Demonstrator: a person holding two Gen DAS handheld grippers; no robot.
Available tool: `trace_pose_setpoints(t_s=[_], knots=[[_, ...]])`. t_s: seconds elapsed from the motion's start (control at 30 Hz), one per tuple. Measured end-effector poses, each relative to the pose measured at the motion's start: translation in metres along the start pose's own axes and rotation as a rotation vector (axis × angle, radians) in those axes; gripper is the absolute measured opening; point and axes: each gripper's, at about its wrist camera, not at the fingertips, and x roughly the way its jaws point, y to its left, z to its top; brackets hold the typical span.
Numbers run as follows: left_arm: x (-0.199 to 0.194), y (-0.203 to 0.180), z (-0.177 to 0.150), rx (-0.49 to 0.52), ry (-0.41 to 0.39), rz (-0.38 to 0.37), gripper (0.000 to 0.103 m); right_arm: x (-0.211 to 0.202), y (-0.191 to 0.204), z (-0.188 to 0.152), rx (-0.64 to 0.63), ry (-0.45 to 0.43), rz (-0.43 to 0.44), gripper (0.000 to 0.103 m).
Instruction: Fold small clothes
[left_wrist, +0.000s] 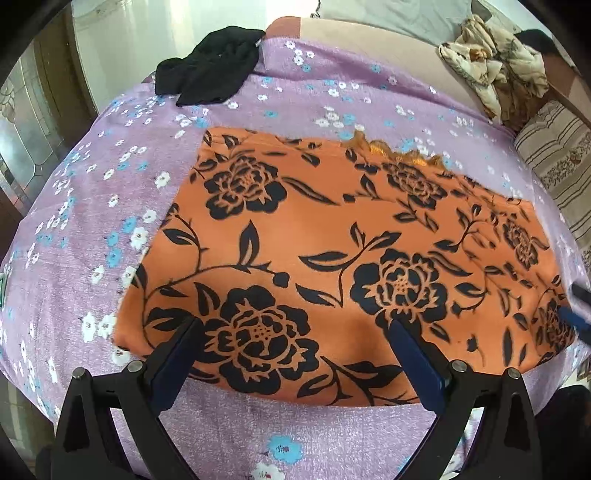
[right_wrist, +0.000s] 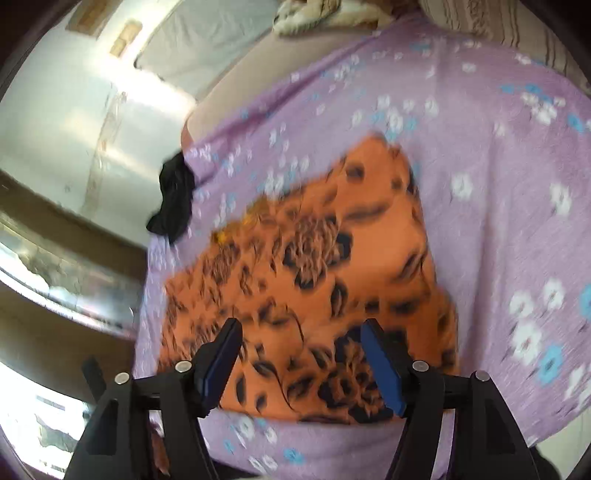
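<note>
An orange garment with a black flower print lies flat, folded into a rough rectangle, on a purple floral sheet. My left gripper is open and empty, over the garment's near edge. My right gripper is open and empty, over the near edge of the same garment; this view is blurred. The right gripper's blue fingertips show at the right edge of the left wrist view, at the garment's right end. A black garment lies crumpled at the sheet's far left corner, also in the right wrist view.
A beige patterned cloth is bunched at the far right, with a striped cushion beside it. A pale wall and a dark wooden frame with glass lie beyond the sheet's left edge.
</note>
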Motion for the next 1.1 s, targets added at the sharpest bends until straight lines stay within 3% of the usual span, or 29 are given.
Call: trace_pose_setpoints(t_s=[0.03, 0.07, 0.1, 0.23, 0.4, 0.5, 0.77, 1.1], knots=[[0.008, 0.000, -0.002, 0.009, 0.033, 0.012, 0.100, 0.004, -0.019, -0.003, 0.096, 0.005, 0.014, 0.058], [0.016, -0.001, -0.004, 0.018, 0.069, 0.024, 0.100, -0.005, -0.029, -0.004, 0.177, -0.027, 0.035, 0.053], [0.016, 0.000, -0.006, 0.023, 0.063, 0.023, 0.100, -0.013, -0.028, -0.004, 0.202, -0.037, 0.041, 0.054], [0.000, 0.001, -0.006, 0.004, 0.008, -0.004, 0.100, -0.045, 0.010, -0.015, 0.058, -0.113, 0.067, 0.069], [0.003, -0.001, -0.005, 0.002, 0.022, 0.008, 0.100, -0.023, 0.016, -0.061, 0.127, 0.028, 0.154, 0.070], [0.001, -0.006, -0.007, 0.005, 0.019, 0.009, 0.100, -0.002, -0.002, -0.075, 0.202, 0.070, 0.120, 0.070], [-0.002, -0.008, -0.002, -0.002, 0.009, -0.001, 0.100, -0.005, -0.025, -0.045, 0.330, -0.053, 0.112, 0.070], [0.009, -0.014, 0.005, 0.007, 0.020, 0.000, 0.100, -0.018, -0.042, -0.040, 0.365, -0.073, 0.134, 0.070]])
